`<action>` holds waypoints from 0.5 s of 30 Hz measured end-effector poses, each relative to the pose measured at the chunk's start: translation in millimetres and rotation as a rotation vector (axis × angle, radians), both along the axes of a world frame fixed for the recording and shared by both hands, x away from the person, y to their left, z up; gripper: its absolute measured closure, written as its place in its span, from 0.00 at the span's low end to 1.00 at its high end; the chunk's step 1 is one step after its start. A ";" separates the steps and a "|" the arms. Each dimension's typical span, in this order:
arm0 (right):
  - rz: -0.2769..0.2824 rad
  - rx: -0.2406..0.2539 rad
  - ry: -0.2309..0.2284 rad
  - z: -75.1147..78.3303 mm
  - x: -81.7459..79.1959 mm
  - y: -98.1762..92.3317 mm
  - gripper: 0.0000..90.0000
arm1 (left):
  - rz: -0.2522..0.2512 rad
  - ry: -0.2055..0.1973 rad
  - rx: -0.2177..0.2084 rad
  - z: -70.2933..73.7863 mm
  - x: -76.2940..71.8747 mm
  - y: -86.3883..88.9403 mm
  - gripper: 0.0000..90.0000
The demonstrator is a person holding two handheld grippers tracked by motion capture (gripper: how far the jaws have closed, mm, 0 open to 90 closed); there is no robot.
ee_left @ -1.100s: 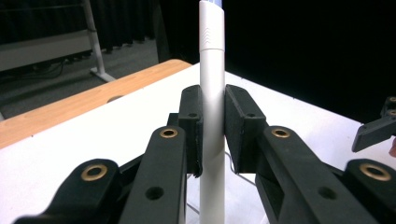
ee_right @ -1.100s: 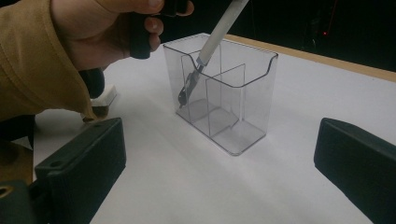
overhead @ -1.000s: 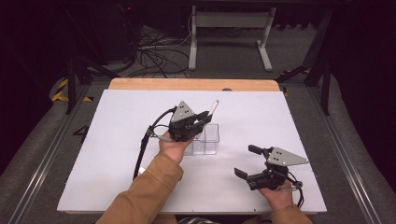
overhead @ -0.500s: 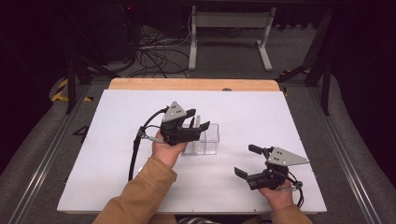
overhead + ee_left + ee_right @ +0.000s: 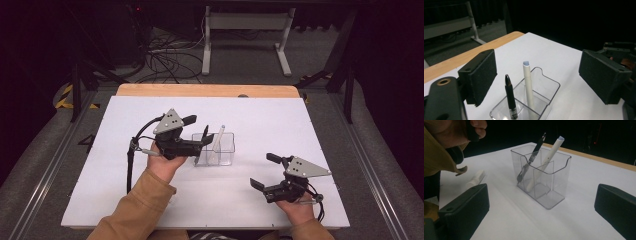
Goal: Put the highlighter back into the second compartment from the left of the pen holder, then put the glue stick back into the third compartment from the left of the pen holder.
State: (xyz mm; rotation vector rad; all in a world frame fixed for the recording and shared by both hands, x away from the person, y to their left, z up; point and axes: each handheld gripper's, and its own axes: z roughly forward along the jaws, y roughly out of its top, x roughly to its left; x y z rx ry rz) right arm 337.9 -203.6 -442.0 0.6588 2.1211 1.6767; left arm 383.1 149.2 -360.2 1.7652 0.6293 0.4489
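Observation:
A clear plastic holder (image 5: 222, 152) stands mid-table with a white pen (image 5: 219, 137) and a black pen (image 5: 204, 136) leaning inside it. In the left gripper view the black pen (image 5: 510, 97) and white pen (image 5: 527, 85) rise from the holder (image 5: 550, 91) just below the jaws. My left gripper (image 5: 197, 130) sits just left of the holder; its jaws have just been opening and stand wide with nothing between them. My right gripper (image 5: 265, 171) rests open near the front right, apart from the holder (image 5: 554, 182), and faces its black pen (image 5: 534, 155) and white pen (image 5: 549, 157).
A short white object (image 5: 475, 178) lies on the white table (image 5: 260, 120) under the left hand. A wooden strip (image 5: 205, 90) runs along the far edge. Beyond it are a metal frame (image 5: 245, 22) and floor cables (image 5: 165, 57).
The left gripper, shut on the white pen above the holder, has opened and drawn back to the left. The white pen now stands in the holder. The right gripper has not moved.

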 end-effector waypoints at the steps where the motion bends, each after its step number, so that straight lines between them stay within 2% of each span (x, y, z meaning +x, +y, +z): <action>1: 0.000 0.001 -0.004 0.2 -0.2 0.6 0.00 | -0.002 -0.001 0.003 1.0 -1.3 1.1 0.17; 8: -0.006 -0.014 0.028 3.2 0.9 5.2 0.00 | -0.029 0.009 0.002 6.7 -8.6 8.9 0.14; 11: -0.024 -0.004 0.030 4.6 1.1 6.4 0.00 | -0.028 -0.007 0.014 9.7 -13.0 16.1 0.11; 15: -0.058 0.015 0.082 5.6 4.6 12.1 0.00 | -0.029 0.001 0.014 12.1 -17.4 26.9 0.09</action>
